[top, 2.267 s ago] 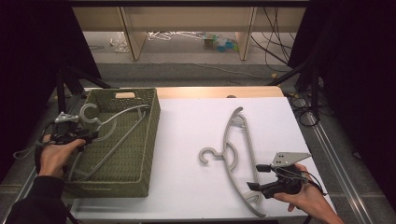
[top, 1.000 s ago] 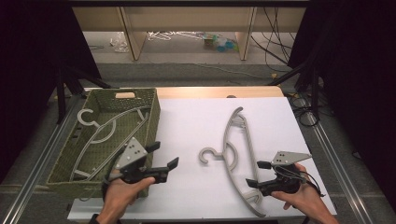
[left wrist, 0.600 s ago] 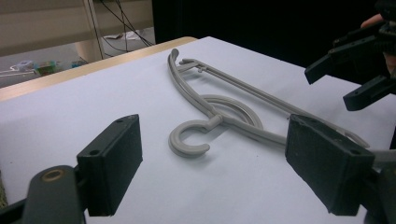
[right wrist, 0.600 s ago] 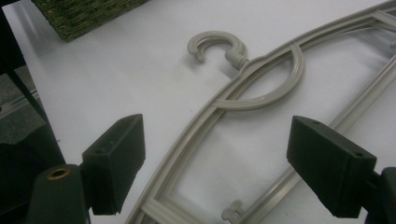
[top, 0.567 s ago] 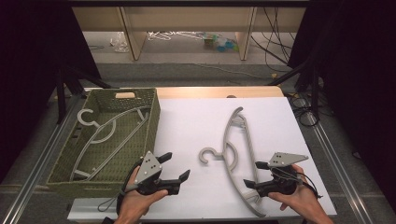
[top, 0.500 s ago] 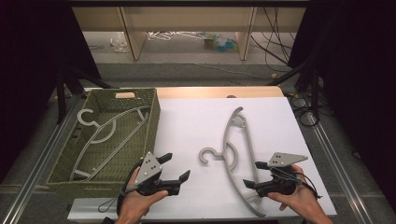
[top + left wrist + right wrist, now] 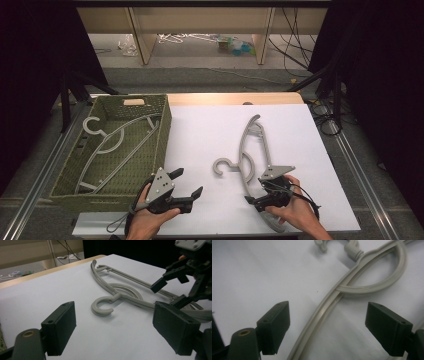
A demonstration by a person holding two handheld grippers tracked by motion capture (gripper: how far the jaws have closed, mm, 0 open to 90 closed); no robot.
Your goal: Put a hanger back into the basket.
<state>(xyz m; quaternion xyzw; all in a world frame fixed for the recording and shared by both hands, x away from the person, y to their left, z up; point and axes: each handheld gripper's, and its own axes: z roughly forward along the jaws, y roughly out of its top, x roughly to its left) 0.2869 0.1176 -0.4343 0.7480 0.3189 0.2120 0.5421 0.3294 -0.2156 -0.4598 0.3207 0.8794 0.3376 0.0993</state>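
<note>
A grey plastic hanger [image 7: 248, 150] lies flat on the white table [image 7: 200, 130], its hook [image 7: 222, 165] pointing left. My right gripper [image 7: 255, 191] is open low over the hanger's near arm [image 7: 329, 302], one jaw on each side and not touching it. My left gripper [image 7: 188, 182] is open near the table's front edge, left of the hook [image 7: 101, 308], with nothing between its jaws. The right gripper [image 7: 175, 287] also appears far right in the left gripper view. A second grey hanger [image 7: 117, 142] lies inside the green woven basket [image 7: 165, 127].
The basket stands along the table's left side, its right wall close to my left hand. Cables [image 7: 325, 117] hang off the table's far right corner. Metal rails [image 7: 350, 155] flank the table. Clutter [image 7: 235, 45] lies on the floor beyond.
My left gripper let go of the hanger in the basket and moved right to the table's front, near the second hanger's hook. The right gripper barely shifted.
</note>
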